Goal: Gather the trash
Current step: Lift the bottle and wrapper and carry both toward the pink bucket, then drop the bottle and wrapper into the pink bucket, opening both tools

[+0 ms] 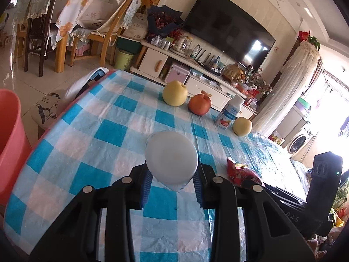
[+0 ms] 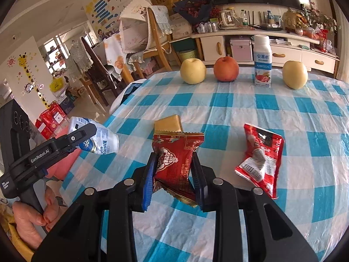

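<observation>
Blue-checked tablecloth (image 2: 250, 109) before cluttered white TV cabinet (image 2: 283, 41).

The pink bin (image 1: 11, 144) left of the bench (image 1: 109, 131) gets cut off by the frame edge, and the left tool (image 1: 172, 185) blocks the small bottle's (image 1: 172, 157) lower end.

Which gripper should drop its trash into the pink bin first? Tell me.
Left. The left gripper holds the small white plastic bottle with the pink plastic bin close on its left; the right gripper grips a red snack wrapper over mid-table.
</observation>
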### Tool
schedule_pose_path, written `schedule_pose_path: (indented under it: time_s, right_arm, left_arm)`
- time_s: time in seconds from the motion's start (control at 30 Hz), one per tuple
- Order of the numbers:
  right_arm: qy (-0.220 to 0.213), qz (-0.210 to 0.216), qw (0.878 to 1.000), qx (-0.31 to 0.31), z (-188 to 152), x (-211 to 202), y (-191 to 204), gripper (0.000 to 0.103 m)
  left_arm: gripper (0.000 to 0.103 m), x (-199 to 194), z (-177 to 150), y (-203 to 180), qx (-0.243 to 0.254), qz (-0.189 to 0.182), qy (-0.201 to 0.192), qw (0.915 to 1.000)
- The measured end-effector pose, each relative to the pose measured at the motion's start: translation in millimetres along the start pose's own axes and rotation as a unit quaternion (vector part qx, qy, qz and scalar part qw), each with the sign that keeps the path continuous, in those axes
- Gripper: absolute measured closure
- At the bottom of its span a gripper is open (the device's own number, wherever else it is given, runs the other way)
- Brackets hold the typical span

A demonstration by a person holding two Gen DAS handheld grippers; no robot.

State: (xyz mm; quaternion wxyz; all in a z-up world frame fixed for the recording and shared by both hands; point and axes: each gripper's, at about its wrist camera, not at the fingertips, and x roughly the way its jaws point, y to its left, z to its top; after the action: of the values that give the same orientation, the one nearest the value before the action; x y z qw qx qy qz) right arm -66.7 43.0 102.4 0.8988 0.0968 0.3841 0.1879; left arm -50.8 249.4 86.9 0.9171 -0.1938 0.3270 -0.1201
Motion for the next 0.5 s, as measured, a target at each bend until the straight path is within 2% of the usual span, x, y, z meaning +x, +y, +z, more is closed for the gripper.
schedule_pose_path:
  time_s: [0.33, 0.5]
  right_arm:
    - [0.017, 0.055, 0.997, -0.044, 18, 30, 76, 0.070]
    - [0.028, 0.094, 0.992, -0.084, 28, 51, 134, 0.070]
  left_arm:
    - [0.068, -33, 18, 37, -0.042, 0.006, -0.044, 0.9982]
    - [0.068, -57, 29, 72, -0.074, 0.039, -0.079, 0.9934]
